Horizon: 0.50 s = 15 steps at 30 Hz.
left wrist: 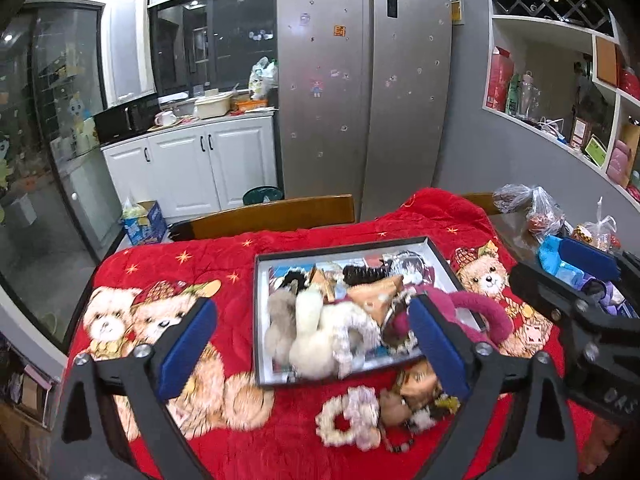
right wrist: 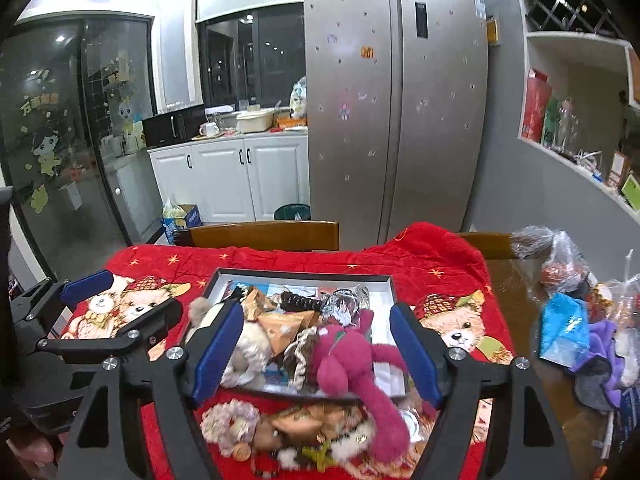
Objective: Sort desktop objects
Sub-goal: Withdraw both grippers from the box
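Two tools hang over a worktop draped in a red blanket (left wrist: pixel 168 264), both with their blue pads spread wide and nothing between them: the left tool (left wrist: pixel 312 344) is released above the near-left part of the tray (left wrist: pixel 262 320), and the right tool (right wrist: pixel 316 344) is likewise released, straddling the pink plush toy (right wrist: pixel 352 364) that droops over the tray's near rim. The tray sits toward the middle of the worktop, already heaped with fluffy pale toys (left wrist: pixel 308 332), a black hair clip (left wrist: pixel 360 274) and small packets, while a loose clump lies on the blanket at the near edge: a beaded scrunchie (left wrist: pixel 348 416), a small brown plush (right wrist: pixel 268 434) and some tangled trinkets beside it. My guess is the job in hand is getting that near-edge clump into the tray. To do it well, I'd pick one piece at a time, starting with the scrunchie since it lies a little apart on the left; come down with one pad on each side of its ring, close gently, and lift straight up so the tangled bits beside it don't drag along. The pink toy half out of the tray could snag or tumble off, so it may be worth nudging back in first. Bags (right wrist: pixel 560 264) at the right edge look to be well clear of the work.
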### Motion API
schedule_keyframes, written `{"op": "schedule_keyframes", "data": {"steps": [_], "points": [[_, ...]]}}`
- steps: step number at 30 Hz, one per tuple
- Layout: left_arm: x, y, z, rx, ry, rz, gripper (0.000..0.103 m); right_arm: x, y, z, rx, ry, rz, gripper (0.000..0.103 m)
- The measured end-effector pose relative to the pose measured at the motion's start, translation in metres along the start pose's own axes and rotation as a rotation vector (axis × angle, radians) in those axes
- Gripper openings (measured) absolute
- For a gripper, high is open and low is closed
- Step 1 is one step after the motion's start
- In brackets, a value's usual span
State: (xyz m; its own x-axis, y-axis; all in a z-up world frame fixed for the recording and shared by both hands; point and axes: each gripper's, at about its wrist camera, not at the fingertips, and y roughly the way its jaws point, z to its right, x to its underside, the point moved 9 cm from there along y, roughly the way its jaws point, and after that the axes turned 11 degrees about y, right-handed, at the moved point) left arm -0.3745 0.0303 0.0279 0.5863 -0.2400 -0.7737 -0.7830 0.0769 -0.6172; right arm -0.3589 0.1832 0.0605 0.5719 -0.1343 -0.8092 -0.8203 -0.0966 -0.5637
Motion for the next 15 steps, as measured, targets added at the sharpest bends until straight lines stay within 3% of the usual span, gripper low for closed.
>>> {"op": "schedule_keyframes", "data": {"steps": [7,15], "points": [[0.035,-0.047,0.015,-0.002,0.007,0.008,0.102,0.027,-0.055,-0.003,0.002,-0.018,0.028,0.080],[0.101,-0.089,0.035,-0.018,-0.011,-0.004,0.102,0.081,-0.100,0.008,0.033,-0.005,0.022,0.080]]}}
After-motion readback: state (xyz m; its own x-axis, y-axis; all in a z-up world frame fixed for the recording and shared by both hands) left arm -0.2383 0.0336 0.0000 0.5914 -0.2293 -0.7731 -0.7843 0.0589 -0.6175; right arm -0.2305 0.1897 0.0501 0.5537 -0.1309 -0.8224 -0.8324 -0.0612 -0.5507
